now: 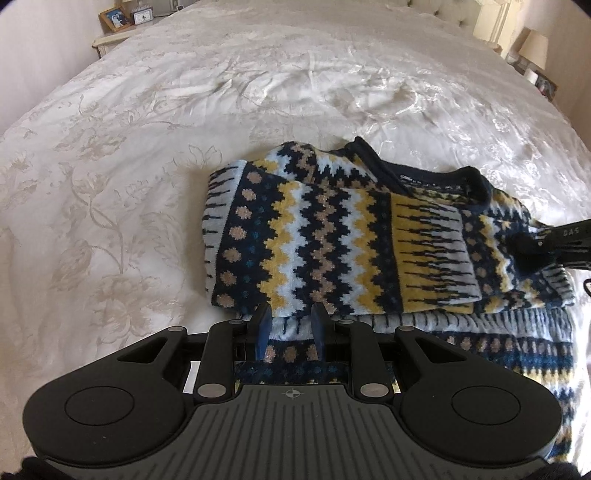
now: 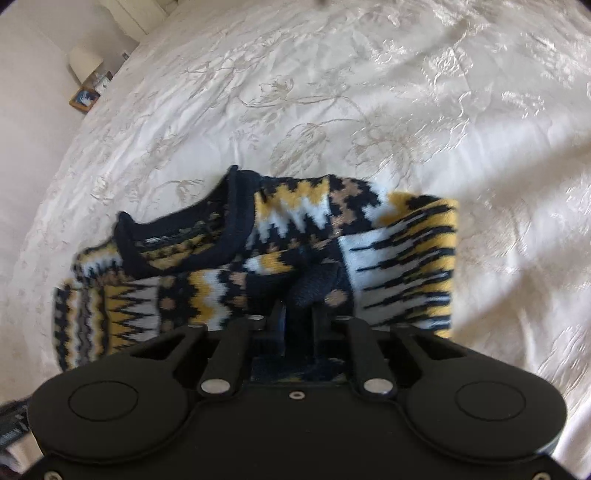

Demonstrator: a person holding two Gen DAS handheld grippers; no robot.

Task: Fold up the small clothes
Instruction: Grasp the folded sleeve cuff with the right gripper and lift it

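Note:
A small knitted sweater [image 1: 332,236] in navy, yellow, white and tan zigzags lies partly folded on the bed, one sleeve laid across its front. My left gripper [image 1: 291,314] hovers at its near edge, the blue fingers a narrow gap apart with nothing between them. My right gripper [image 2: 300,308] is shut on a bunched navy fold of the sweater [image 2: 314,284] near the sleeve; it also shows at the right edge of the left wrist view [image 1: 532,245]. The collar [image 2: 236,221] lies to its left.
The white floral bedspread [image 1: 184,129] stretches all around the sweater. A bedside table with a framed photo [image 1: 115,17] stands at the far left, a lamp [image 1: 533,48] at the far right.

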